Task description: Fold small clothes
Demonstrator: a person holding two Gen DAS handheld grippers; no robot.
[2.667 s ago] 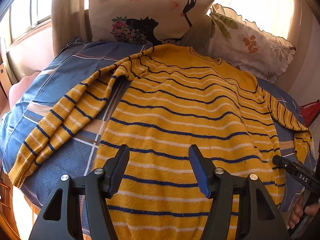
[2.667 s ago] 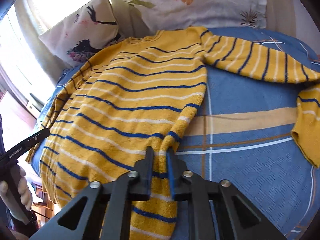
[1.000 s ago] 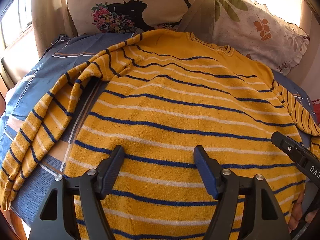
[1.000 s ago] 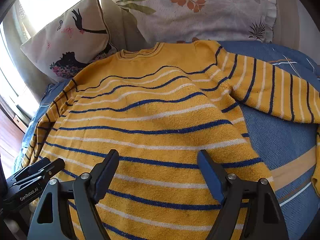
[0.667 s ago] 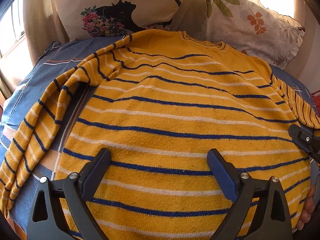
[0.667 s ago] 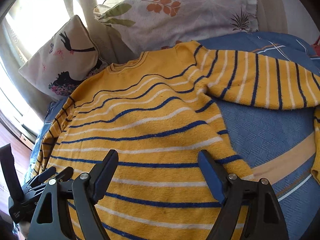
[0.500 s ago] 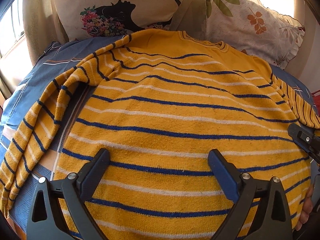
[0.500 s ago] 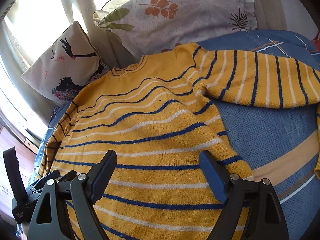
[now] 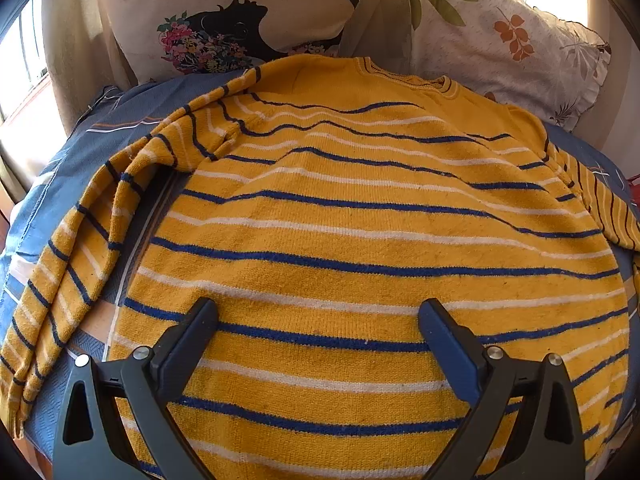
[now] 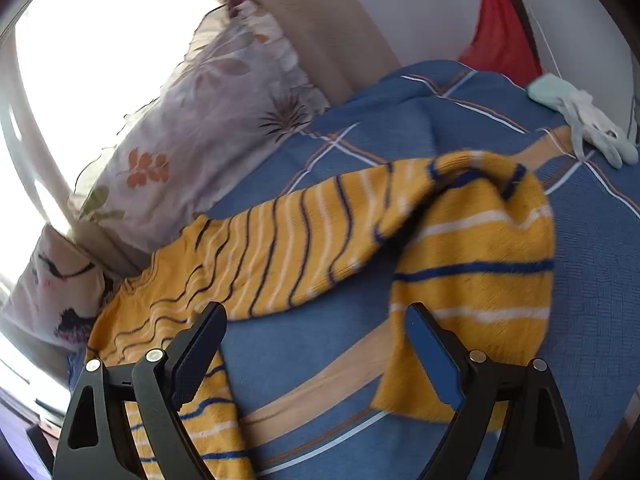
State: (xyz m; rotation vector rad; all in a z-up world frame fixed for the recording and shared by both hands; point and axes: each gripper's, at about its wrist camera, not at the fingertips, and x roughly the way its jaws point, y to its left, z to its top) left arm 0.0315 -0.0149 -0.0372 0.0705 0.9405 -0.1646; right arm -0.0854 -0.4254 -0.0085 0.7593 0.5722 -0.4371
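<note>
Sweater (image 9: 360, 240) one, pillows two, tongs (image 9: 318, 320) two, both spread.

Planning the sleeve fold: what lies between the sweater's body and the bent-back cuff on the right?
Only bare blue bedspread, with its tan stripe, lies between the body and the cuff, as the right wrist view shows.

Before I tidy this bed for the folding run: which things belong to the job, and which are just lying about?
Belongs to the job:
yellow knitted sweater with blue and white stripes
its bent right sleeve

Just lying about:
leaf-print ruffled pillow
cream cushion with black silhouette print
pale mint glove
red cloth
</note>
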